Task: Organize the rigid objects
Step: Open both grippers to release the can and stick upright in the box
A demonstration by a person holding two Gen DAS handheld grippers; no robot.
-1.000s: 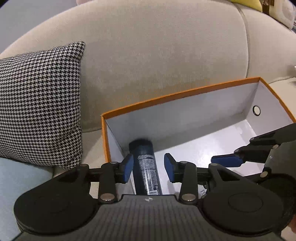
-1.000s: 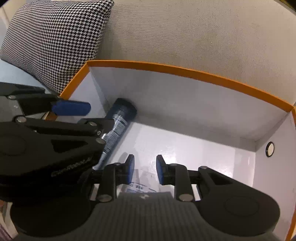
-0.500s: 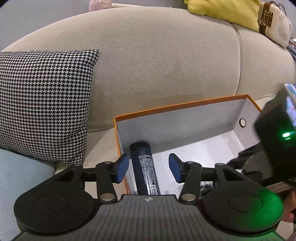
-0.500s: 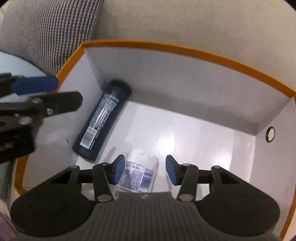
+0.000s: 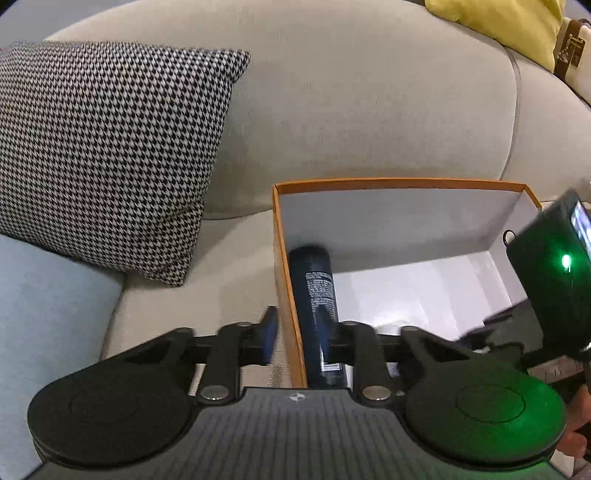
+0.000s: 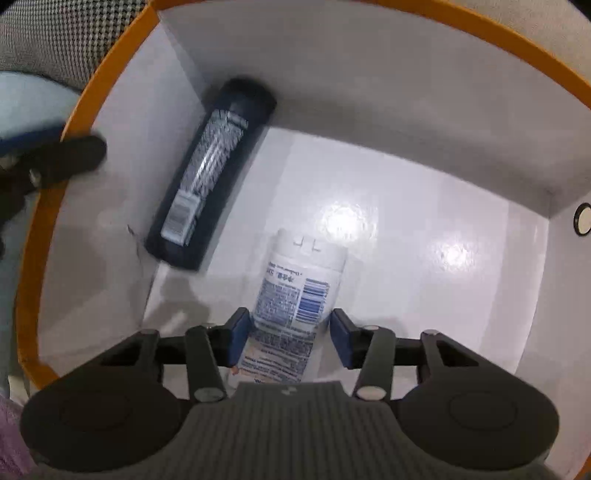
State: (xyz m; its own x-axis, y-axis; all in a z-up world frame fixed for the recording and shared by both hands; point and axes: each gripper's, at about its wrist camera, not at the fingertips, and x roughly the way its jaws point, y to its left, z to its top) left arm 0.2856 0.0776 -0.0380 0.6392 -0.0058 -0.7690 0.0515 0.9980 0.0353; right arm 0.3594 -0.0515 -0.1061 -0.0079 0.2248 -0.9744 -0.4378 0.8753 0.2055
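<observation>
An orange-edged box point(image 5: 400, 182) with a white inside sits on the seat of a beige sofa point(image 5: 351, 92), its far wall against the sofa back. A dark blue bottle point(image 6: 212, 173) lies flat on the box floor, along the left wall, its cap end tucked into the far left corner. A white bottle point(image 6: 295, 291) with blue print and a barcode lies flat near the middle of the floor, at the near side, well apart from the dark one.

The right claw point(image 6: 290, 338) points steeply down into the box; its jaws have just been closing a little, and they stand apart on either side of the white bottle, the left pad just beside it, the right pad clear of it, so nothing is gripped. The left claw point(image 5: 295, 338) hangs over the near left wall of the box; its jaws have just been closing, they still stand apart and grip nothing, one finger outside the wall and the other over the dark blue bottle.

A houndstooth cushion point(image 5: 103, 147) leans against the sofa back to the left of the box, and a yellow cushion point(image 5: 495, 26) sits at the far right
</observation>
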